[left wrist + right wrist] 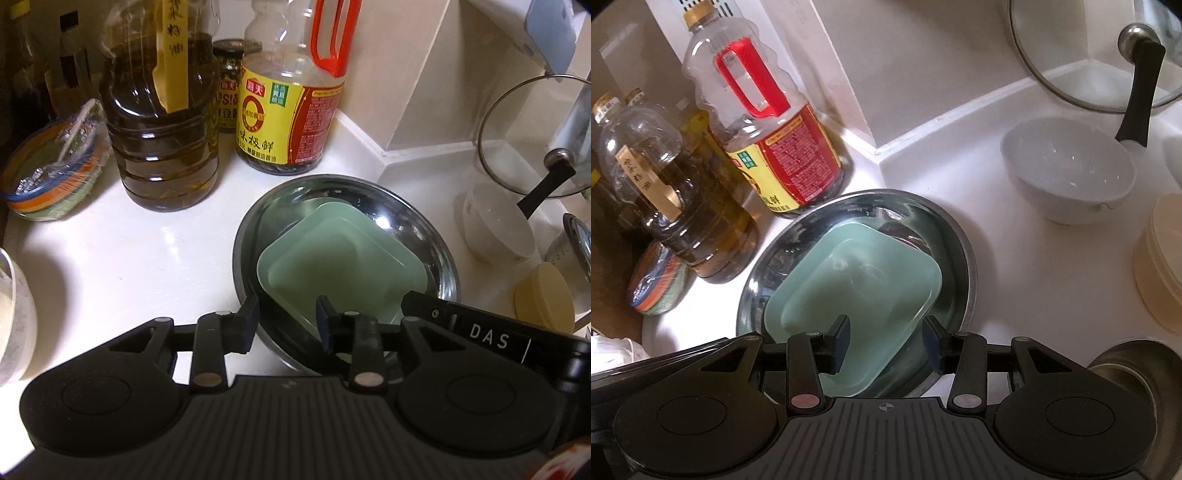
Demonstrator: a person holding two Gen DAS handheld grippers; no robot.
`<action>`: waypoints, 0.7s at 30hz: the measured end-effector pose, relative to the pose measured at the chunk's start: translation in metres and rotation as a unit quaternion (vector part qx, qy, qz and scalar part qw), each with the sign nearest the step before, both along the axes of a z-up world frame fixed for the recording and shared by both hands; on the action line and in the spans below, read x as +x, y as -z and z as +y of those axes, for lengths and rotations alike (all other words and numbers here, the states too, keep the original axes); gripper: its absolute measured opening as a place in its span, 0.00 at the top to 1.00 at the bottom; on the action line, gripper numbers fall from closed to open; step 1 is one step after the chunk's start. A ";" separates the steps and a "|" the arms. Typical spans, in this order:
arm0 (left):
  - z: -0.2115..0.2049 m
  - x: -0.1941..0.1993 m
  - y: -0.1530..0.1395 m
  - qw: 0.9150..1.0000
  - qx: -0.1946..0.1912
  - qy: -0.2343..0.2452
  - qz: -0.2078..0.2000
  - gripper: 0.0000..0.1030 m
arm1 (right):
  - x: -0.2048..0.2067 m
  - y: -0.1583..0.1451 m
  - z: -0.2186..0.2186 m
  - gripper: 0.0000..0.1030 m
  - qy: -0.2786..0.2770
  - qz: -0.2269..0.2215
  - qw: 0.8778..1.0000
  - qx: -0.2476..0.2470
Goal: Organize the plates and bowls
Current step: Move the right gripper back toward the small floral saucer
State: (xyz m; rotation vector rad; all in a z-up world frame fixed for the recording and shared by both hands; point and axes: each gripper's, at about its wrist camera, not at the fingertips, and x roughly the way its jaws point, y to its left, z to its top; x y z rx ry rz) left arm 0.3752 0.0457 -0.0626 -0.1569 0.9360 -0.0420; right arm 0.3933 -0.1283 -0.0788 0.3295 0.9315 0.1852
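A pale green square dish (pixel 343 258) (pixel 857 280) lies tilted inside a shallow steel bowl (pixel 399 218) (pixel 768 266) on the white counter. My left gripper (pixel 288 321) is open and straddles the steel bowl's near rim, one finger outside it and the other over the green dish. The pads do not press on either. My right gripper (pixel 886 334) is open around the green dish's near corner, with one finger above the dish's inside and the other just beyond its edge, inside the steel bowl. A white bowl (pixel 1067 170) (pixel 495 229) stands to the right.
A soy sauce bottle (pixel 288 122) (pixel 775 147) and an oil bottle (pixel 162 140) (pixel 683 206) stand close behind the steel bowl. A wrapped stack of coloured discs (pixel 55 173) sits at the left. A glass lid (pixel 1137 74) leans on the wall, and a cream container (pixel 1160 266) stands at the right.
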 end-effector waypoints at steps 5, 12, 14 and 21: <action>0.005 -0.014 -0.011 1.000 0.002 -0.007 -0.007 0.64 | -0.011 -0.009 -0.004 0.57 -0.014 -0.009 1.000 0.006; 0.008 -0.041 -0.020 1.000 0.005 -0.027 -0.008 0.61 | -0.028 -0.018 -0.012 0.53 -0.041 -0.013 0.999 0.007; 0.007 -0.051 -0.021 0.999 0.006 -0.033 -0.006 0.59 | -0.033 -0.020 -0.015 0.51 -0.050 -0.018 0.999 0.006; 0.005 -0.088 -0.022 0.997 0.013 -0.070 0.000 0.55 | -0.049 -0.025 -0.017 0.46 -0.110 -0.027 0.994 -0.003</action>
